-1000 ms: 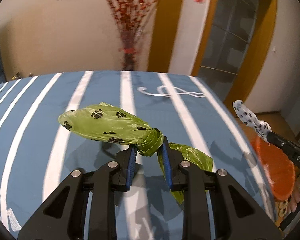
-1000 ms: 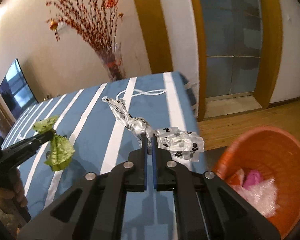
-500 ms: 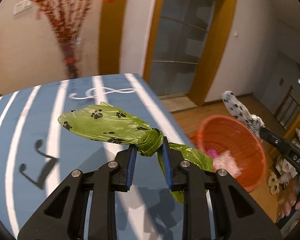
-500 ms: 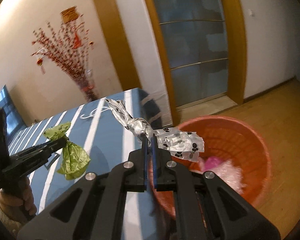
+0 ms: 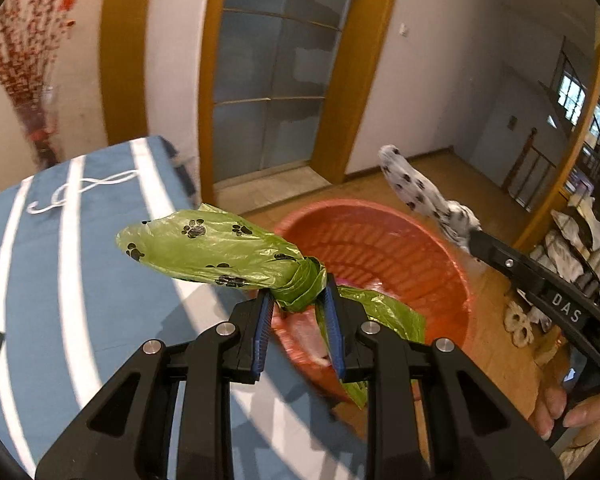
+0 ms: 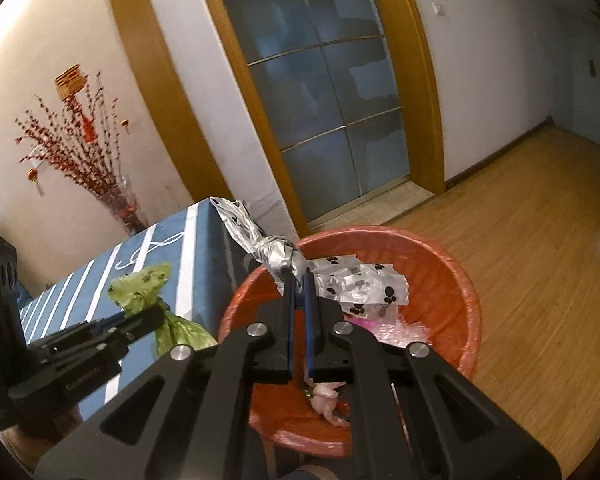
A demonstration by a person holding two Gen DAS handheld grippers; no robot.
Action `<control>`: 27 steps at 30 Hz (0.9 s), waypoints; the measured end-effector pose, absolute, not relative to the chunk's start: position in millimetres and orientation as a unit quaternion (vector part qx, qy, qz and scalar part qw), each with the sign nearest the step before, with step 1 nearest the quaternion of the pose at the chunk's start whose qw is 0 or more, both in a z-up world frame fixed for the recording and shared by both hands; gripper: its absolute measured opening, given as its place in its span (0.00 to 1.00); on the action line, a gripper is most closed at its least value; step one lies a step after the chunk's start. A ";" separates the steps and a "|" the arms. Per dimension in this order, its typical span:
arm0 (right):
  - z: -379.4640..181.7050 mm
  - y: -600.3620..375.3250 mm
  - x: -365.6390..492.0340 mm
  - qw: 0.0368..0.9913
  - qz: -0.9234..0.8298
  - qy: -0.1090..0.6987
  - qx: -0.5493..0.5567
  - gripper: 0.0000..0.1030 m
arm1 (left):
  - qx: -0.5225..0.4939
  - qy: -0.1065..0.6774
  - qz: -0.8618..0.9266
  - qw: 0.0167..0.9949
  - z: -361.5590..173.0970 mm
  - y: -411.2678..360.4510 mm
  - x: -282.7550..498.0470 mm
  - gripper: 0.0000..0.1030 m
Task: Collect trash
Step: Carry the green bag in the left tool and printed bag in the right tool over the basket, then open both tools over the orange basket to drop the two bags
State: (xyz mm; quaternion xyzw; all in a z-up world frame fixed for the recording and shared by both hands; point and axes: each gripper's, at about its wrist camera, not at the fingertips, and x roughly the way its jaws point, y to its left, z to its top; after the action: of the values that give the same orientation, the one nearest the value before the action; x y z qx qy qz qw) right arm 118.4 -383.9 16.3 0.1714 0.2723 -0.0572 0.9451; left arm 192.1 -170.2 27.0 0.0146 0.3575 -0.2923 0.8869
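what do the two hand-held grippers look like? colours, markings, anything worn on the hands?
Both match: matte black angular linkage arms with triangular cut-outs, silver round pivot bolts, and blue ribbed pads on the fingers. The left hand-held gripper shows small, unreadable white lettering on its side in the right wrist view. The right hand-held gripper reads "DAS" in white in the left wrist view. No glove or sleeve visible.

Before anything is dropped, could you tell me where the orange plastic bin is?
The orange plastic bin stands on the wooden floor beside the blue striped table's corner, low and central in both wrist views.

Knotted green paw-print bag (image 5: 220,248) and white one (image 6: 340,280) over orange basket (image 6: 460,280).
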 end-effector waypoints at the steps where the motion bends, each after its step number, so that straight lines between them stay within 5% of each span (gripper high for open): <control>1: 15.0 -386.2 118.0 0.945 -0.059 0.272 0.173 0.05 | 0.015 0.359 -0.295 0.885 26.0 -173.6 192.3 0.24; 9: 5.5 -407.1 127.3 0.941 -0.070 0.271 0.191 0.12 | 0.017 0.383 -0.315 0.868 9.0 -203.4 203.5 0.31; 19: 9.7 -407.9 111.0 0.942 -0.093 0.263 0.186 0.48 | 0.009 0.401 -0.287 0.870 -0.9 -176.1 196.9 0.42; 27: 37.2 -372.5 67.5 0.962 -0.061 0.219 0.151 0.86 | -0.003 0.359 -0.250 0.899 24.9 -114.3 159.7 0.62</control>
State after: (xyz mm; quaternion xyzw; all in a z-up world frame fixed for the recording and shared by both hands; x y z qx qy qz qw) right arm 67.5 -372.5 37.2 0.1508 0.2189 -0.0606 0.9621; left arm 159.7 -114.3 24.9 -0.0033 0.3593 -0.2497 0.8992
